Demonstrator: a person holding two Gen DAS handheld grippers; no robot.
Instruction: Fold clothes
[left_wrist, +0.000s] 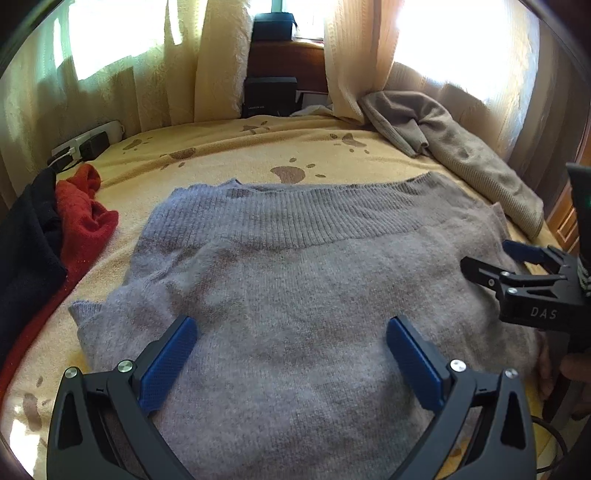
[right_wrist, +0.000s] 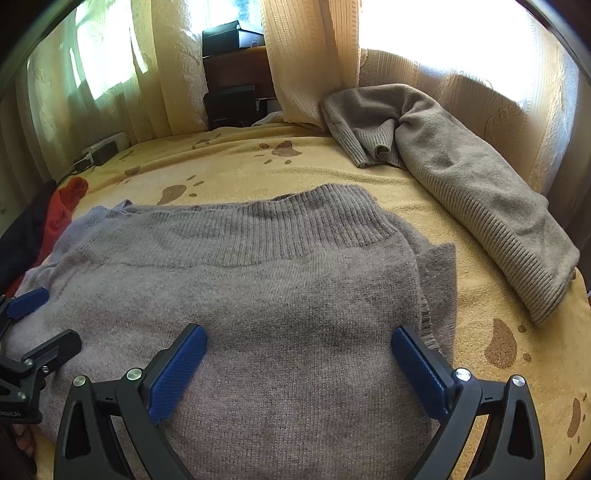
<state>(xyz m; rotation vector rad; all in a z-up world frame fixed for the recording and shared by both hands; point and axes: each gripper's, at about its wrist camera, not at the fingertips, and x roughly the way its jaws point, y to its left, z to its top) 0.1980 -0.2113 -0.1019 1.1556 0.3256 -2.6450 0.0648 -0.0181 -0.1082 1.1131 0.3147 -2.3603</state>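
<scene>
Both the left gripper (left_wrist: 291, 332) and right gripper (right_wrist: 298, 341) hover wide open, empty, over the half-folded grey sweater (left_wrist: 295, 295) (ribbed hem farthest); next, I judge, pinch its near edge.

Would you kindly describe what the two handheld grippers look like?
Both the left gripper and the right gripper have matte black, triangular cut-out frames with silver screws and blue textured fingers. White "DAS" lettering marks the right one's side.

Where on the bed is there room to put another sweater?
Bare blanket lies beyond the grey sweater, reaching the curtains, and between it and the beige sweater on the right. The left edge is crowded by red and black clothes.
</scene>
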